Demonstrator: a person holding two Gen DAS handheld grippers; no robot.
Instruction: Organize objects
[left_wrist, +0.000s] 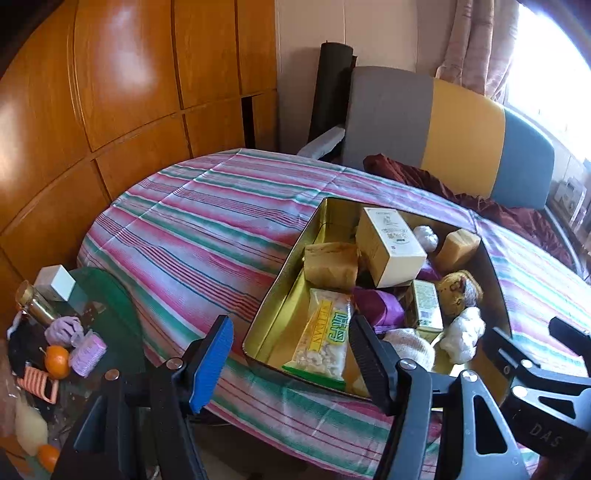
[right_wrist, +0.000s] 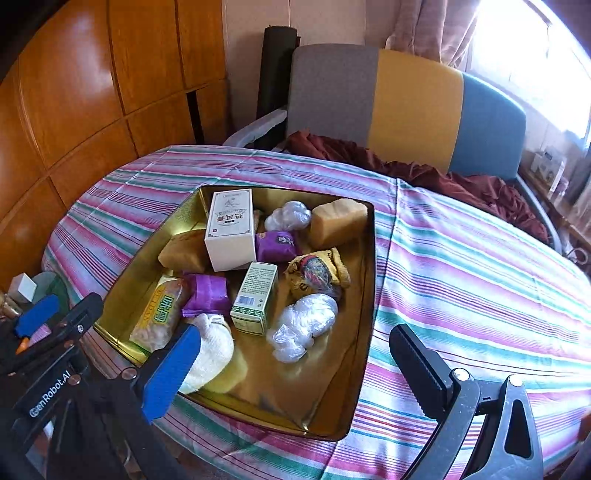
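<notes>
A gold tin (right_wrist: 364, 295) sits on the striped bed (right_wrist: 480, 266), packed with small things: a white box (right_wrist: 231, 229) leaning on a brown packet (right_wrist: 184, 251), a snack bag (right_wrist: 159, 314) along the left wall, a green box (right_wrist: 255, 295), purple packets (right_wrist: 207, 295) and clear plastic bundles (right_wrist: 303, 325). Both tools hover at the tin's near edge (neither touches anything): the left hand-held gripper (left_wrist: 291, 365) and the right hand-held gripper (right_wrist: 291, 373) are spread wide and hold nothing.

A tin (right_wrist: 364, 295) was set on the bed (right_wrist: 461, 258). Boxes (right_wrist: 231, 229), packets (right_wrist: 207, 295) and bags (right_wrist: 303, 325) were held inside it. A side table (left_wrist: 110, 295) stood left of the bed.
</notes>
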